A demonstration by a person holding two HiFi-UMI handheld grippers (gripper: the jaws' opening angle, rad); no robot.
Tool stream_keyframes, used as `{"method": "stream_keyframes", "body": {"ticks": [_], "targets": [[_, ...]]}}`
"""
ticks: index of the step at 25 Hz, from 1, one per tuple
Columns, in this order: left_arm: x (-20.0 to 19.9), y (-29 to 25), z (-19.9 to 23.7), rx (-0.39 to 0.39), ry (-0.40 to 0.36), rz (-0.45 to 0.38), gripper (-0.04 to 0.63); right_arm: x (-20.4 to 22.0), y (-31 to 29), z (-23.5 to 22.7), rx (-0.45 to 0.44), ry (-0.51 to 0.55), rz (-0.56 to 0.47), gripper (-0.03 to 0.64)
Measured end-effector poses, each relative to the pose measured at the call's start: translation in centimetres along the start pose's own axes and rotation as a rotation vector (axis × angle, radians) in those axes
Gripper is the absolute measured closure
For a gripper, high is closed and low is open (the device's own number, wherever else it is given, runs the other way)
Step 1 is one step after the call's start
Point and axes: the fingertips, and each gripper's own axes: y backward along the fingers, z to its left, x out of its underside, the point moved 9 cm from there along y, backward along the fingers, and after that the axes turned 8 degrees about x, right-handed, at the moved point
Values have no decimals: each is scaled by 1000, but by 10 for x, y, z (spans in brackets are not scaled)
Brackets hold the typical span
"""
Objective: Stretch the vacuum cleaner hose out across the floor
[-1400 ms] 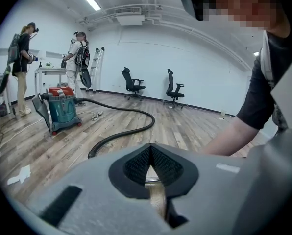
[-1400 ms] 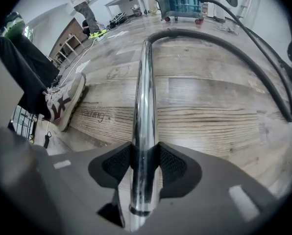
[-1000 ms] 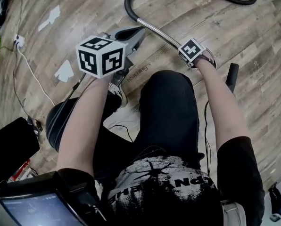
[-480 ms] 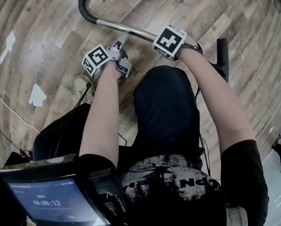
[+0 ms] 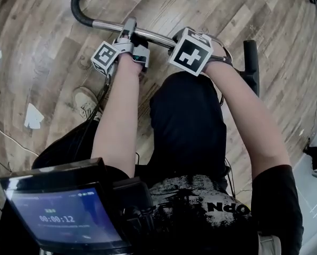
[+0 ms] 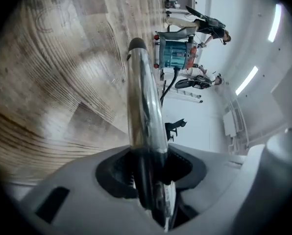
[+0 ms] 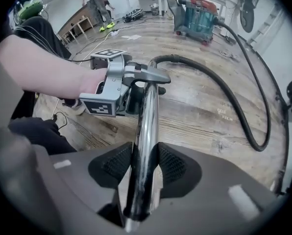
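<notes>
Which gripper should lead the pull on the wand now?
Probably right: the right gripper is clamped on the metal wand. The left gripper has the wand between its jaws, nearer the hose, but they have just been closing.

00:00:12 on tablet screen (image 5: 63, 219), "goal" lettered on floor (image 7: 200, 102)

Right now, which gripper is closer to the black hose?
Left. The left gripper, jaws just closing on the metal tube, sits toward the black hose; the right gripper clamps the tube farther back.

Glossy metal tube (image 7: 147, 111), matt wood-grain floor (image 5: 41, 52)
</notes>
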Motion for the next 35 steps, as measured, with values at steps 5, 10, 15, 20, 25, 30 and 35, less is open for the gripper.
{"method": "stream_keyframes", "body": {"ticks": [5, 10, 15, 20, 25, 30, 35], "targets": [[-3, -14, -25, 96, -13, -12, 463, -6, 9, -8, 65, 21, -61, 439], [2, -27, -68, 124, -153, 52, 463, -11, 13, -11, 243, 94, -91, 429], [9, -32, -89, 95, -228, 100, 463, -9, 8, -17, 328, 65, -97, 487], [-24, -46, -105, 120, -341, 83, 474, -20, 18, -20, 223, 14, -158, 492], [-39, -57, -157, 135, -510, 153, 454, -28, 62, -11, 207, 16, -182, 488], [-28, -58, -166, 198, -359, 134, 540, -21, 53, -7, 242, 8, -199, 483], [-12, -68, -189, 201, -548, 215, 552, -16, 32, -9, 370, -4, -240, 479]]}}
